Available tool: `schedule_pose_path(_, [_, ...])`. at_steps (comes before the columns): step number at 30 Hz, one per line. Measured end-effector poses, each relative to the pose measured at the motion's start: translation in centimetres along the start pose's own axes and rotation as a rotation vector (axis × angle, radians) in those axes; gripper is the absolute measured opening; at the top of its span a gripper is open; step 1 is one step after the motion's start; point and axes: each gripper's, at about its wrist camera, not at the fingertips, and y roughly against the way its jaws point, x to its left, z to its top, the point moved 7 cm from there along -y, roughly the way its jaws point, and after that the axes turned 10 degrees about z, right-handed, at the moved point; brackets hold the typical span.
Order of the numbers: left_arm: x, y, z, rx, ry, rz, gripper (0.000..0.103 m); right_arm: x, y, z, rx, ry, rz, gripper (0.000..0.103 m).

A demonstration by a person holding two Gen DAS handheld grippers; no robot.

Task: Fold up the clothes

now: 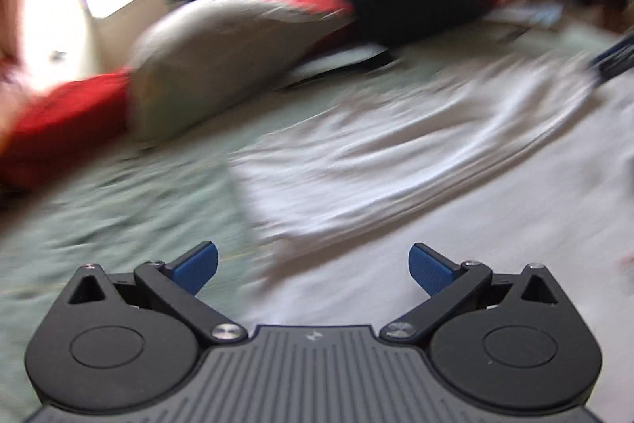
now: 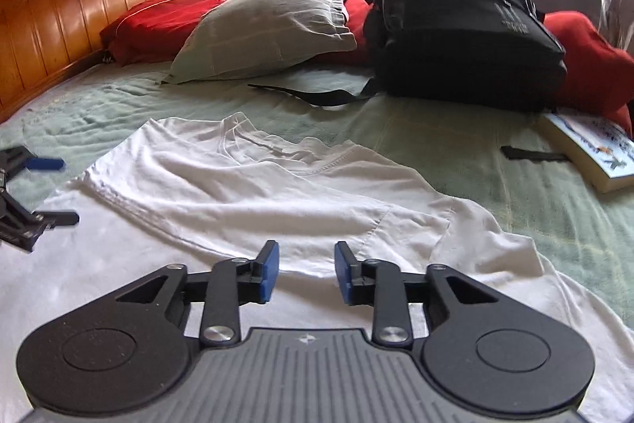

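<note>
R gripper point(image 2: 305, 274), jaws parted w/ nothing gripped, is held over white T-shirt point(image 2: 245, 193), collar lying ahead; L gripper point(image 1: 313, 270) is spread wide, empty.

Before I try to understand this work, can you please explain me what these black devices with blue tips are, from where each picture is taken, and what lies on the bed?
Each black device is a hand-held two-finger gripper with a camera looking along its fingers. The blurred picture comes from the left gripper, the sharp one from the right gripper. Both stand open and hold nothing. Beneath them a white cotton T-shirt lies partly folded on the pale green bedsheet. Behind it are a grey pillow, red pillows, a black backpack and a paperback book.
</note>
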Motion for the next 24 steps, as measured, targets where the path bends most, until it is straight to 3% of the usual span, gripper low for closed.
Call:
schedule_pose_path(1, [0.6,-0.7,-0.3,0.019,-0.012,0.048,0.102,0.2,0.0,0.0,-0.003,0.001,0.004,0.042])
schedule_pose_path(4, [1.2,-2.6,-0.1,0.036,0.005,0.064,0.103,0.9,-0.1,0.3,-0.012,-0.002,0.015,0.043])
schedule_pose_path(8, [2.0,-4.5,0.9,0.041,0.021,0.142,0.103,1.8,0.3,0.8,-0.032,0.007,0.020,0.045])
schedule_pose_path(13, [4.2,-4.6,-0.1,0.065,0.085,0.271,0.103,2.4,1.1,1.1,-0.045,0.044,0.007,0.052])
schedule_pose_path(17, [6.7,-4.9,-1.6,0.124,0.266,0.222,0.103,2.4,1.1,1.1,-0.047,0.048,0.003,0.052])
schedule_pose_path(21, [7.7,-5.4,-2.8,0.176,0.379,0.140,0.103,2.2,1.3,0.8,-0.041,0.045,-0.002,0.054])
schedule_pose_path(24, [8.2,-4.5,-3.0,0.173,0.405,0.092,0.102,1.7,1.3,0.3,-0.029,0.044,-0.008,0.056])
